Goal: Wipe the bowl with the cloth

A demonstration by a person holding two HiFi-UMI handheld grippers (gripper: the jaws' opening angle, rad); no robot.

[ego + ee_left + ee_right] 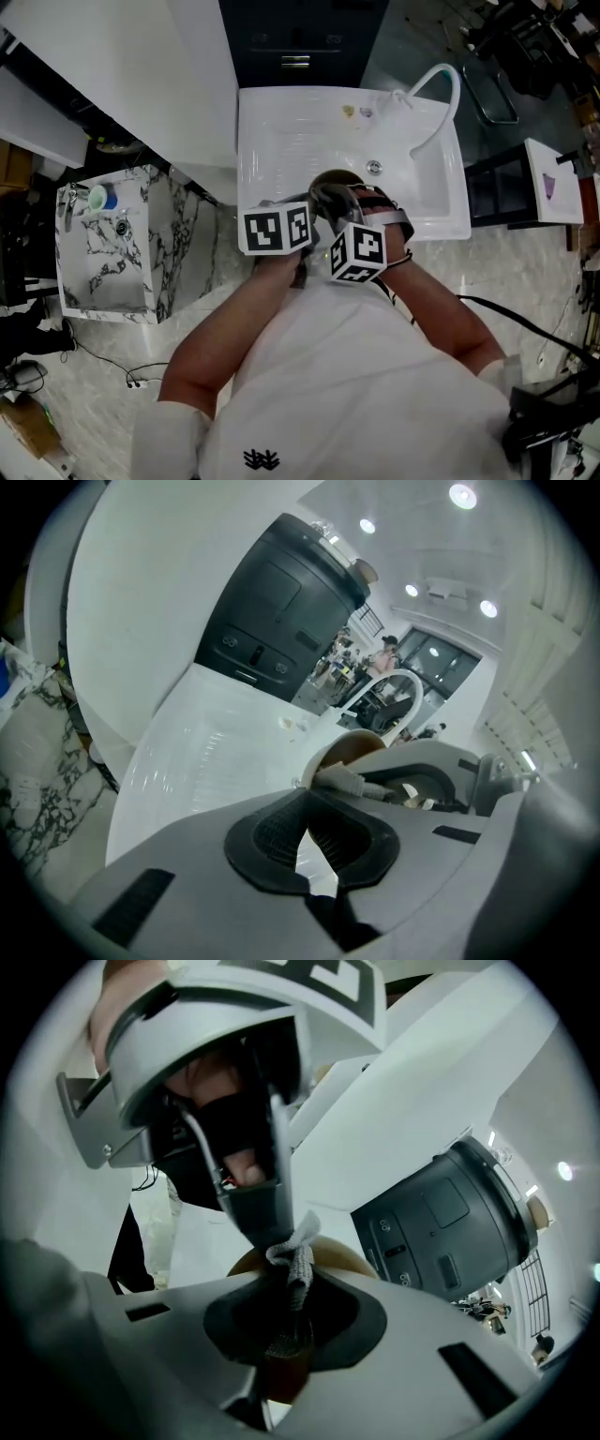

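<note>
Left tongs [306, 803] closed with no object visible between the pads, right tongs [289, 1335] clamped on a strip of the grey-white cloth [296, 1251], both held close together over the tan bowl [336, 178], which sits in the white sink [281, 141] near the faucet [436, 89].

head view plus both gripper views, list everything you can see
white rectangular sink: one, white, centre
white curved faucet: one, white, sink's right side
brown round bowl: one, brown, over sink's near side
grey woven cloth: one, grey, pinched by right gripper
marble-patterned basin: one, white veined grey, left of sink
dark grey appliance: one, dark grey, behind sink
left gripper: one, grey, fingers together, beside bowl
right gripper: one, grey, shut on cloth at bowl
</note>
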